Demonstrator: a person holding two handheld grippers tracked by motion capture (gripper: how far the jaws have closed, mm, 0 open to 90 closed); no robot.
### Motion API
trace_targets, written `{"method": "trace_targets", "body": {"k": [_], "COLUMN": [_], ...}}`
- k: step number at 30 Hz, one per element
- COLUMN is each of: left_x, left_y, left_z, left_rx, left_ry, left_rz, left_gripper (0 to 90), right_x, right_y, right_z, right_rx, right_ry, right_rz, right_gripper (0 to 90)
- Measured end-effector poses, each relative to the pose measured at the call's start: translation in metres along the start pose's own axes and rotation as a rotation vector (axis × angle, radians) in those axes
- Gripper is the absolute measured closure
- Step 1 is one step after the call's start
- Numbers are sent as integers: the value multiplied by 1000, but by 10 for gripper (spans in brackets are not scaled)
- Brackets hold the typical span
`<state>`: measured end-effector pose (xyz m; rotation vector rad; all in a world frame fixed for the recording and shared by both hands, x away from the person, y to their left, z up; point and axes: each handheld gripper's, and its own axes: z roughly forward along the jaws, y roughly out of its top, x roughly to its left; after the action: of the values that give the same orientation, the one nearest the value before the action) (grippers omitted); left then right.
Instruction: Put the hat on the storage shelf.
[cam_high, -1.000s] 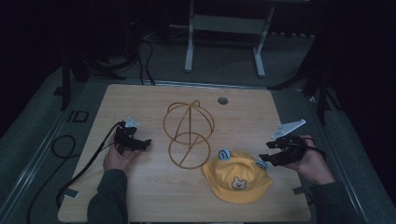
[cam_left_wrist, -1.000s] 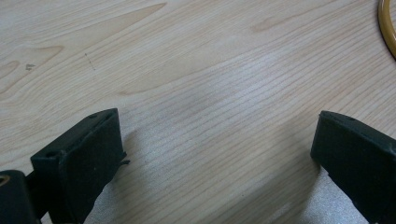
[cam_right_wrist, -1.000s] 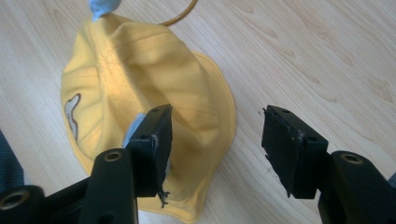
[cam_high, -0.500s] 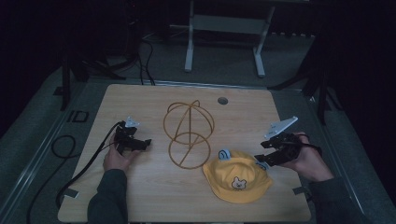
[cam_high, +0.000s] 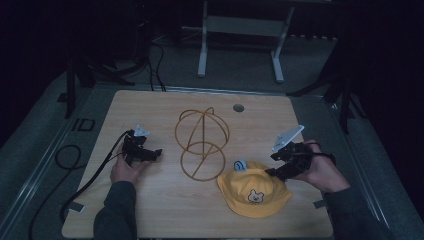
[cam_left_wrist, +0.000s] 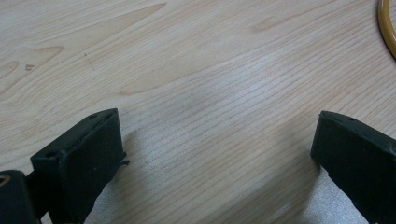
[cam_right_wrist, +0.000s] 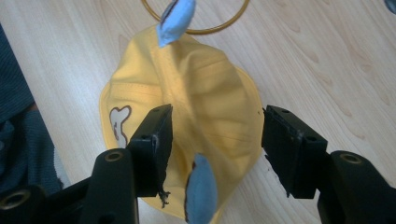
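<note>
We see the yellow hat (cam_high: 255, 192) lying flat on the wooden table (cam_high: 150, 210), near right of the wire stand (cam_high: 201, 143), with one blue ear (cam_right_wrist: 175, 16) toward the stand's ring. Our right gripper (cam_high: 276, 165) hovers at the hat's right edge, jaws partly open, straddling the cloth from above but gripping nothing. Over on the left, our left gripper (cam_high: 152, 153) sits low on bare wood, jaws wide open and empty.
</note>
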<state>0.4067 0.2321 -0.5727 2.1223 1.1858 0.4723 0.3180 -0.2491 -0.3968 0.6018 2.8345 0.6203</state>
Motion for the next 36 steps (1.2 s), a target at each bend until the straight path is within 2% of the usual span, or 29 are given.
{"method": "trace_targets", "body": {"k": [10,17,24,27,32,36], "left_x": [0,0,0,0,0,0], "left_y": [0,0,0,0,0,0], "left_z": [0,0,0,0,0,0], "left_rx": [0,0,0,0,0,0], "left_ry": [-1,-2,-2,-2,-2,-2], "left_rz": [1,1,2,2,2,2], "left_gripper": [21,21,21,21,22,21], "right_x": [8,6,6,7,6,7], "right_y": [10,15,18,18,20,21], "right_z": [12,21,31,39,46,43], "right_rx": [52,92,128,167,202,208], "right_ry": [21,47,63,73,117,111], "right_rz": [-41,-50,-56,-57,-41,-61], "right_gripper": [444,514,531,549,662,718]}}
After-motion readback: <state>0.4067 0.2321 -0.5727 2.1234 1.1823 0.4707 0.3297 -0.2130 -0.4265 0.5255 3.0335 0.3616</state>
